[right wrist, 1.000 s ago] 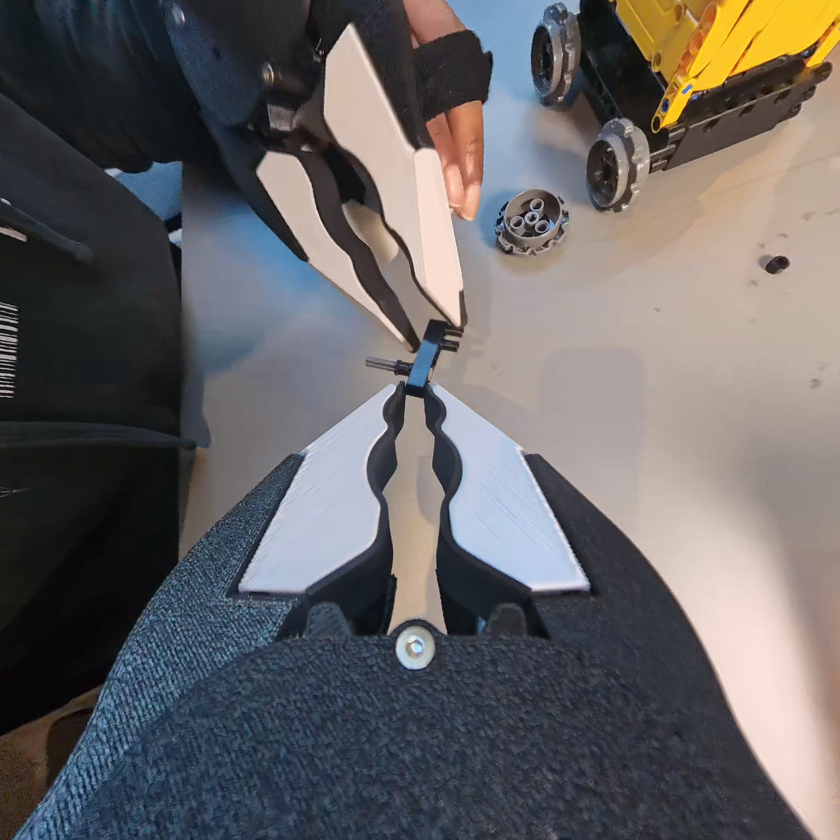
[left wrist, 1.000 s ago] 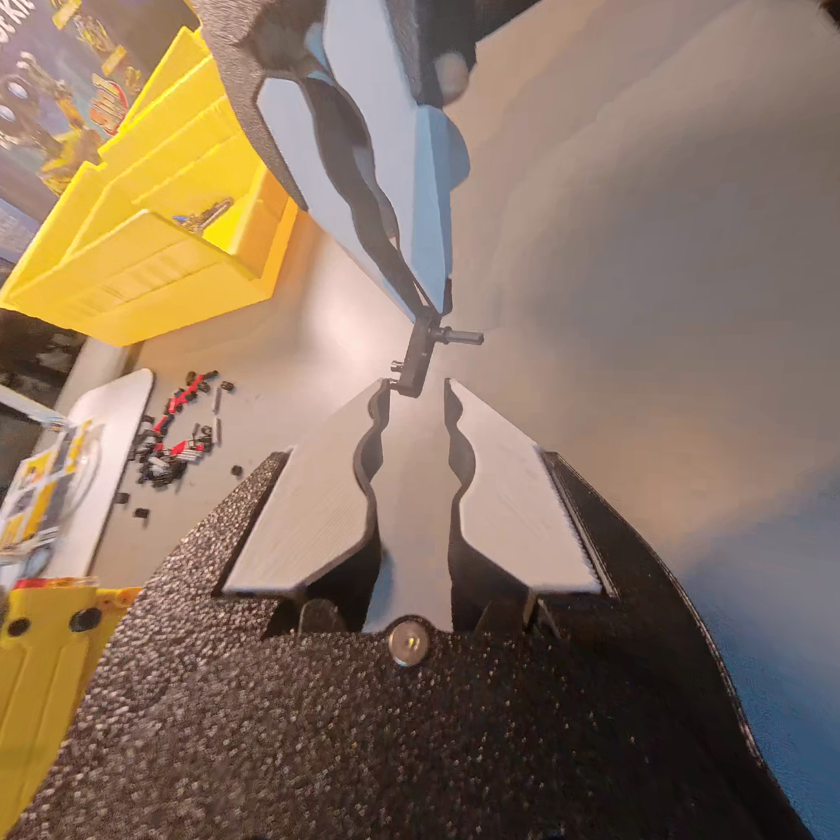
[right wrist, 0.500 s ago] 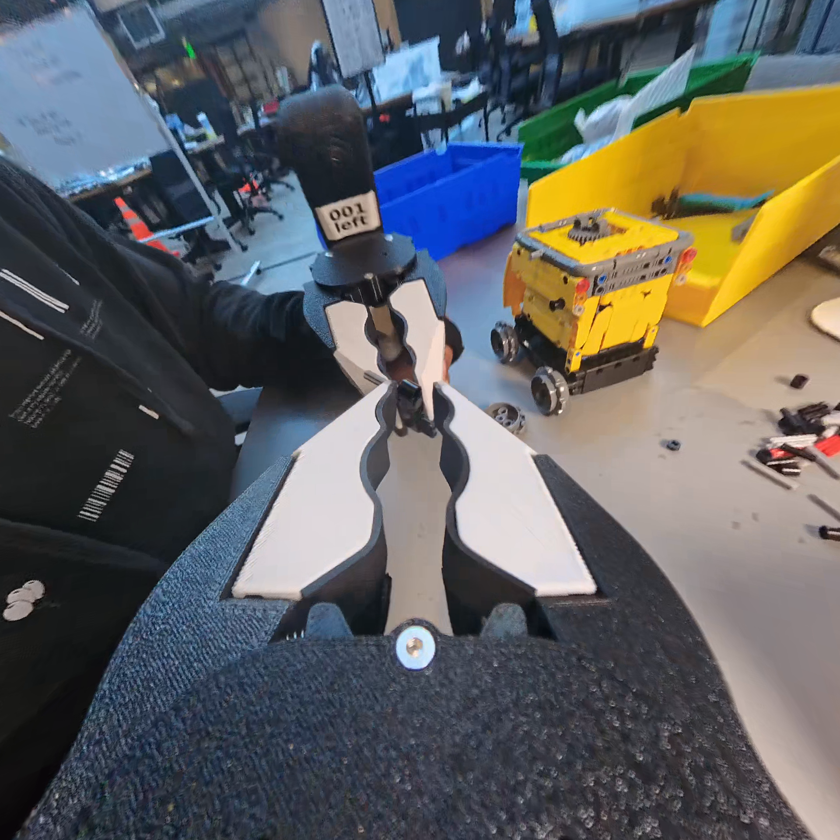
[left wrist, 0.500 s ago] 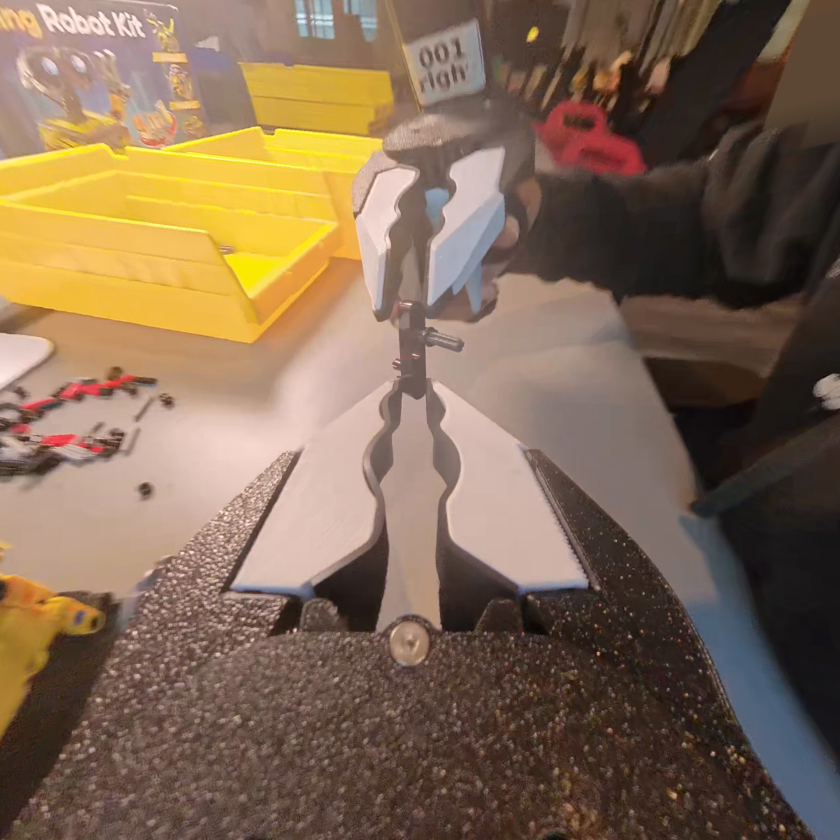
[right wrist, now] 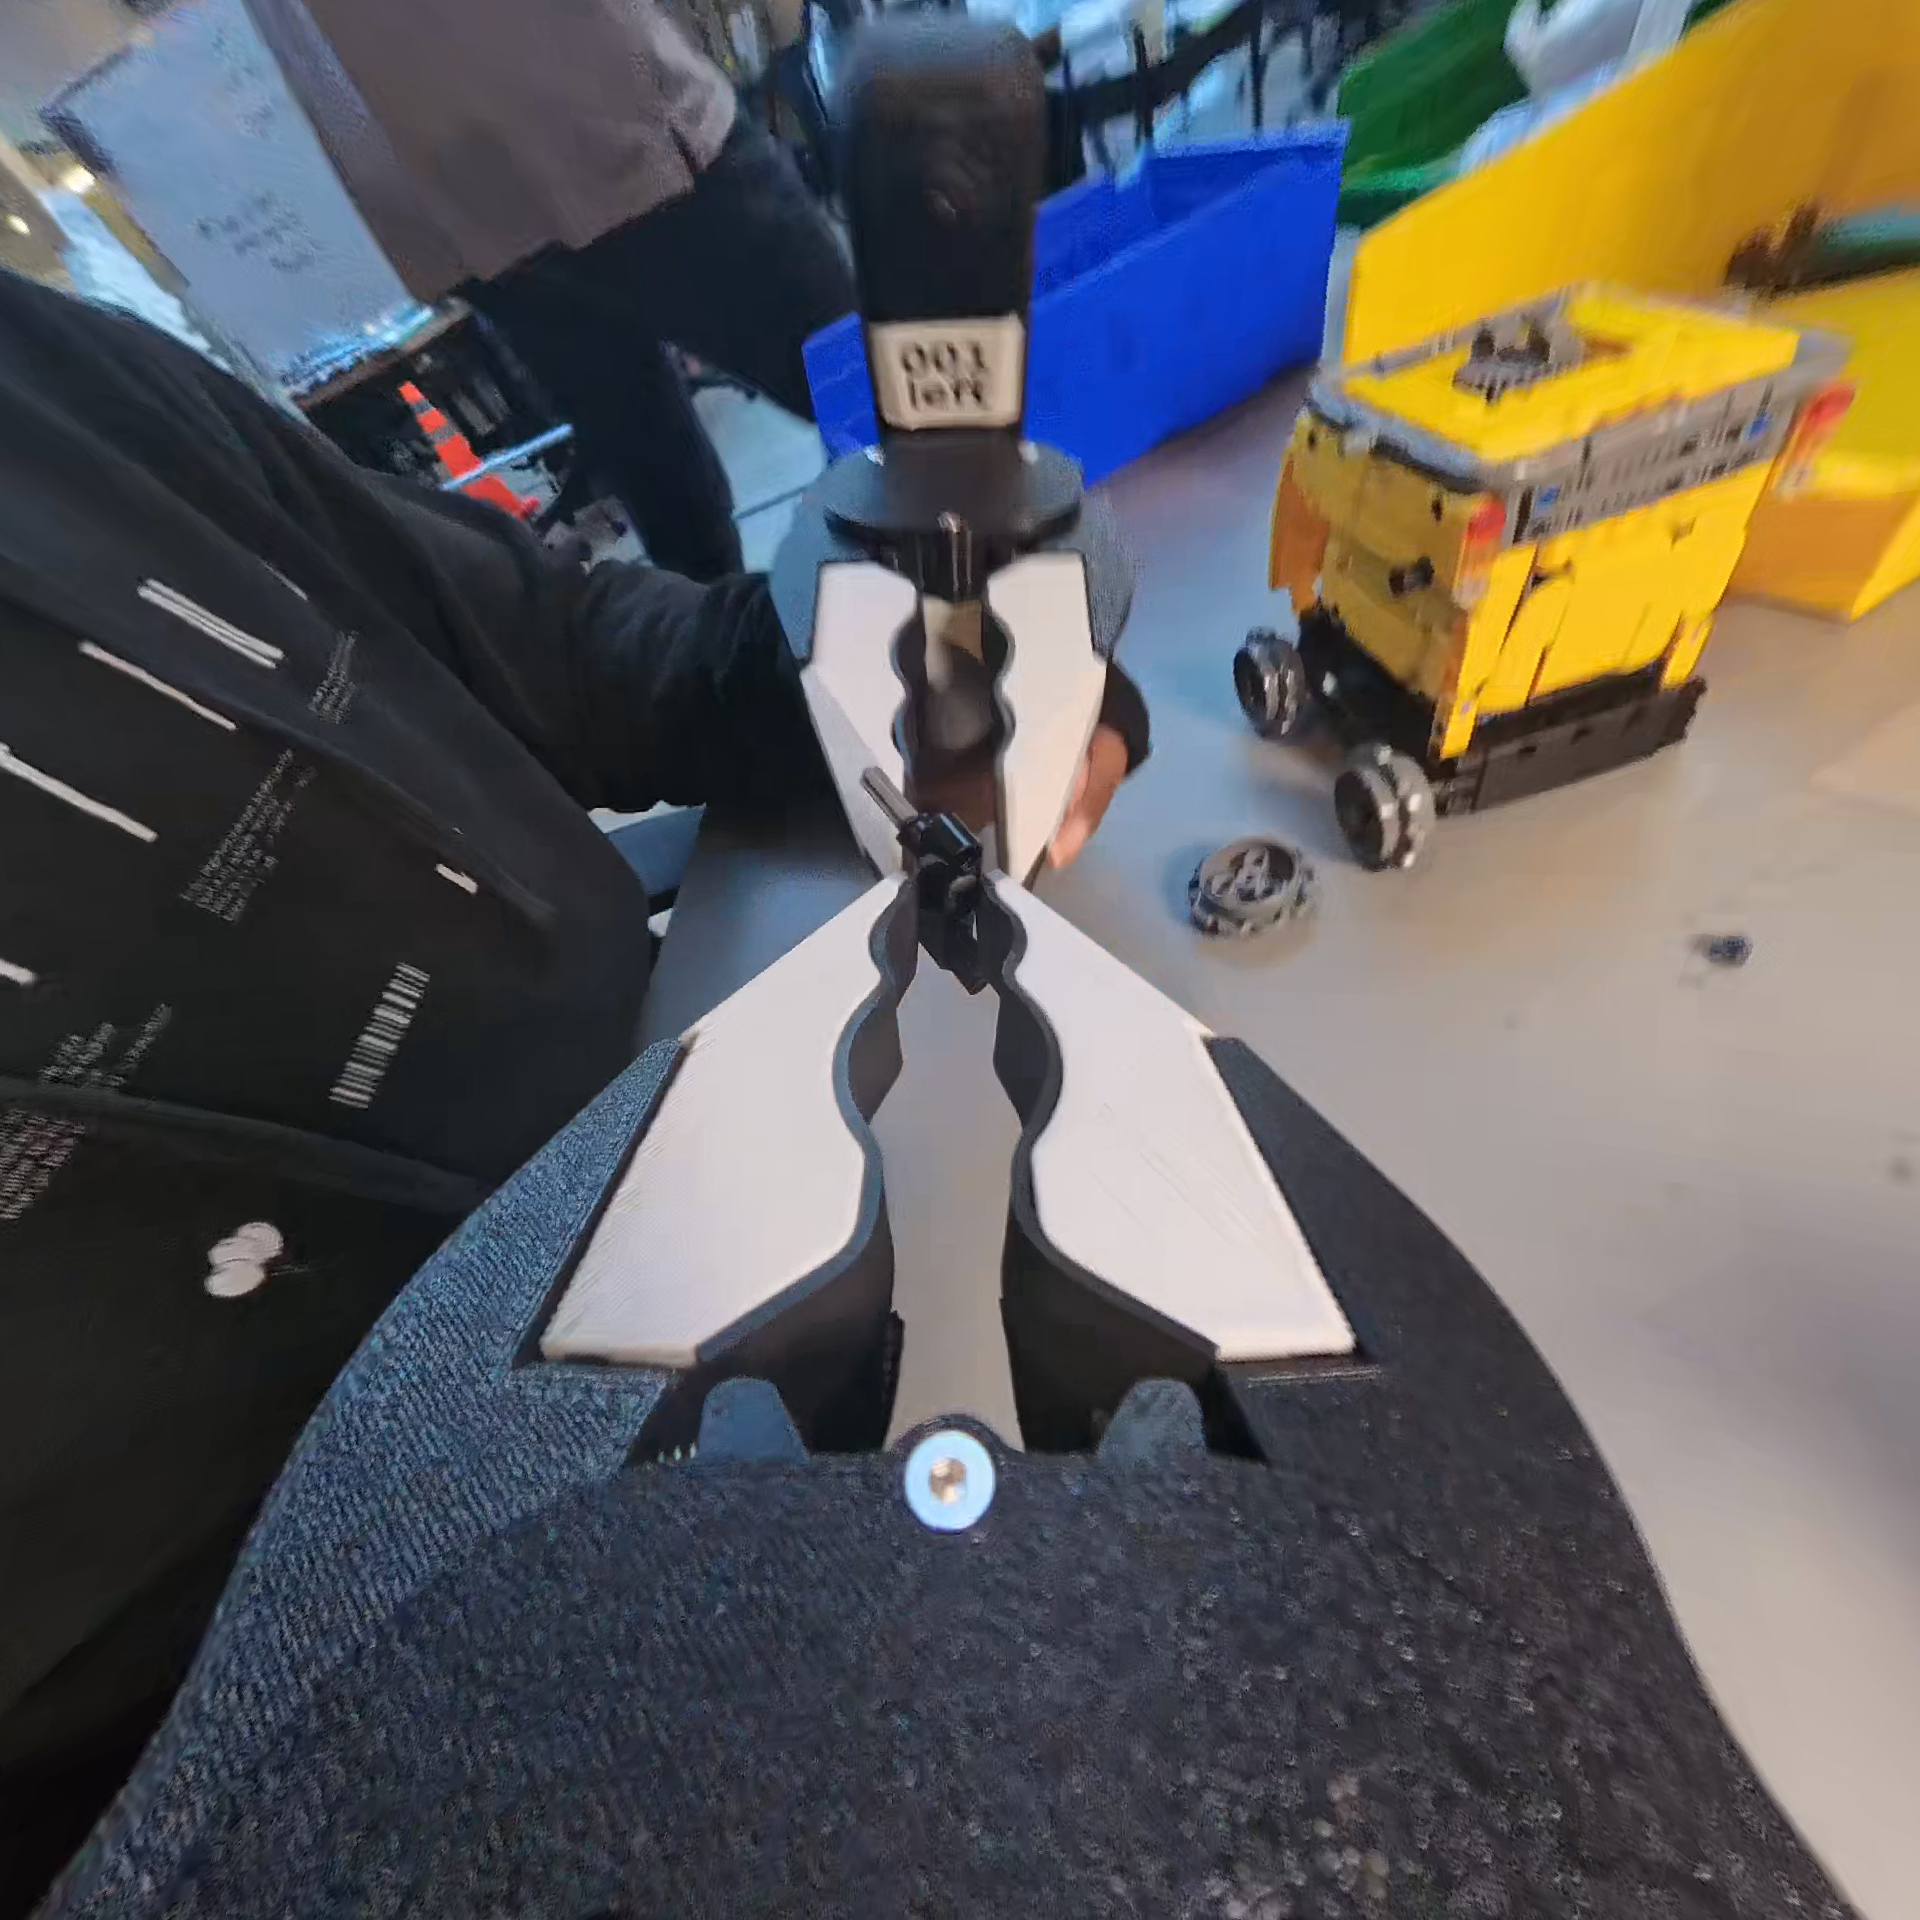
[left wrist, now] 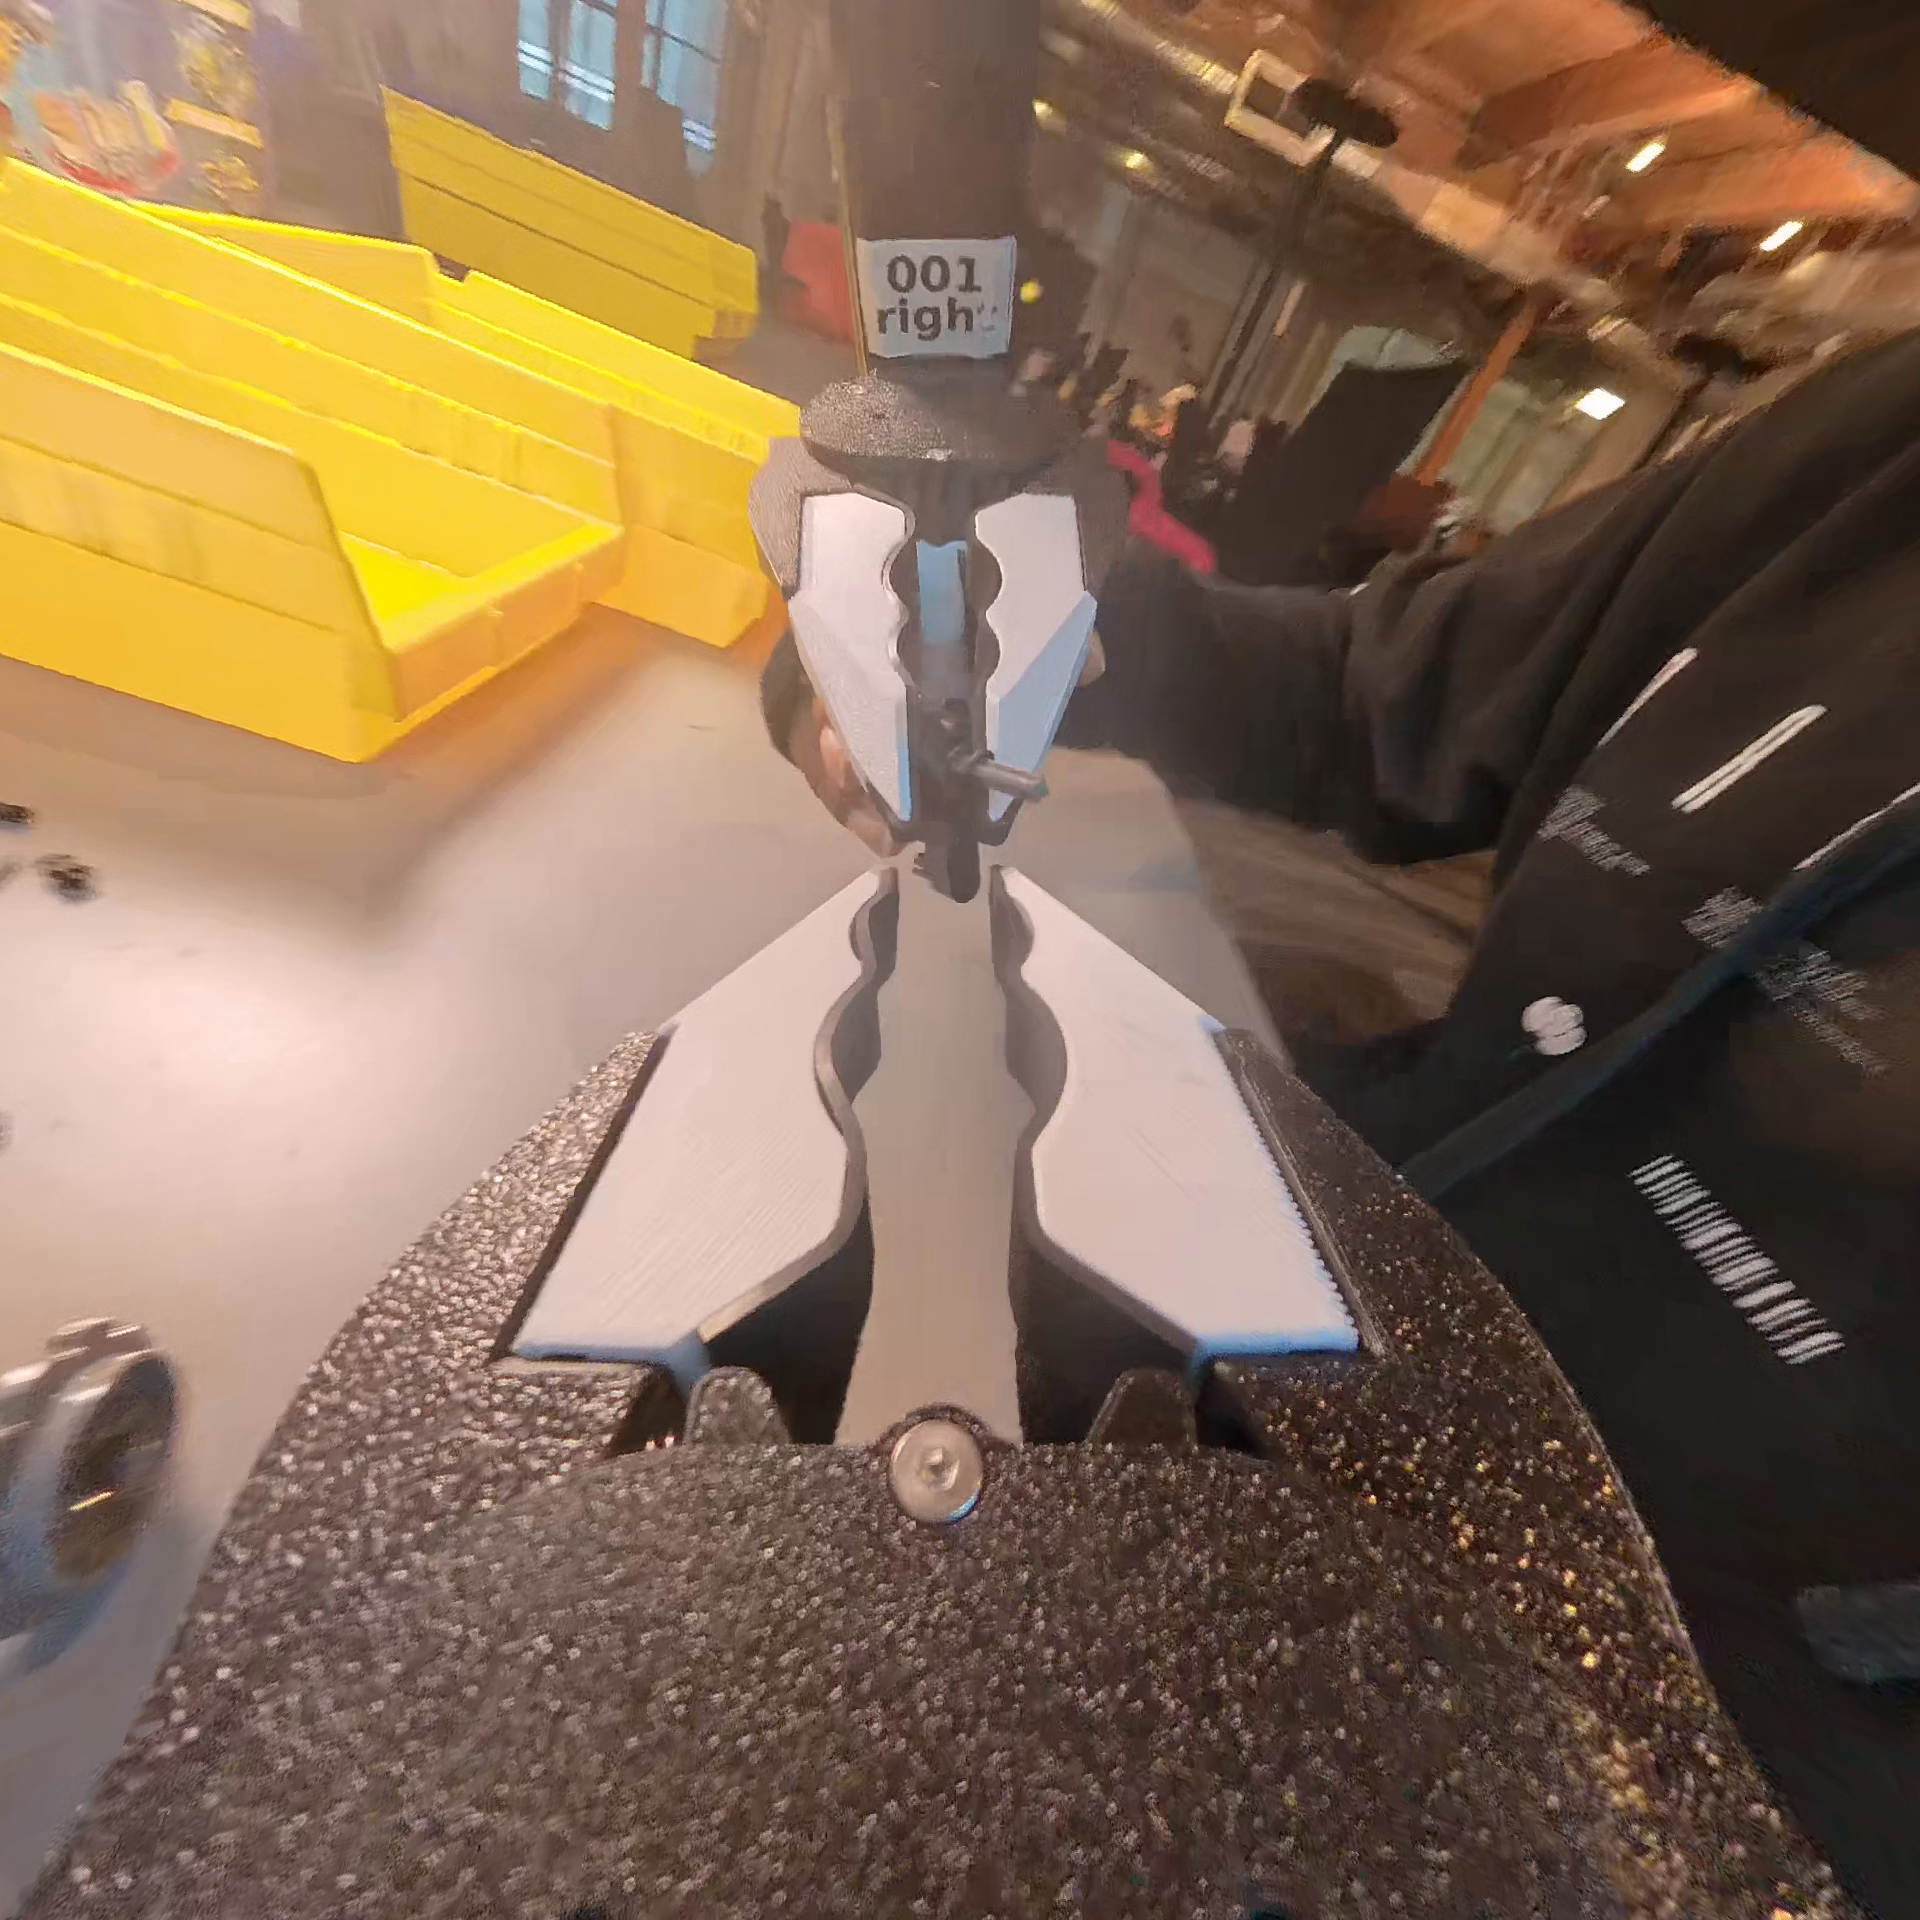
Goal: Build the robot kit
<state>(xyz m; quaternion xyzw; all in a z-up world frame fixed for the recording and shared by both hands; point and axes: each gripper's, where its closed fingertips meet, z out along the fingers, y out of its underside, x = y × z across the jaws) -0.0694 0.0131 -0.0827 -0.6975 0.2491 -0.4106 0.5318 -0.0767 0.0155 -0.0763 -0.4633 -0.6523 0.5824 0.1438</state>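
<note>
A small black brick-toy connector with a grey pin (right wrist: 948, 904) is up in the air between the two grippers, which face each other tip to tip. My right gripper (right wrist: 951, 891) is shut on it, both pads pressing its sides. In the left wrist view the connector (left wrist: 954, 831) hangs from the right gripper's fingers (left wrist: 873, 727). Its lower end reaches between the tips of my left gripper (left wrist: 943, 878), which stands open with a gap on each side of the connector. The left gripper's white fingers (right wrist: 1049, 707) show just beyond the connector in the right wrist view.
A yellow brick-built wheeled vehicle (right wrist: 1507, 540) stands on the grey table (right wrist: 1558, 1091), with a loose grey wheel (right wrist: 1252, 888) beside it. Yellow bins (left wrist: 312, 540) lie to the left, a blue bin (right wrist: 1174, 281) behind. A person's black sleeves hold both grippers. My two grippers' fingertips are within a few centimetres of each other. The loose grey wheel (right wrist: 1252, 888) is about 12 cm from both grippers' fingertips.
A second ago the right gripper held the connector; half a second ago the left had shut on it and the right had opened. Now the right is shut on it again and the left has opened.
</note>
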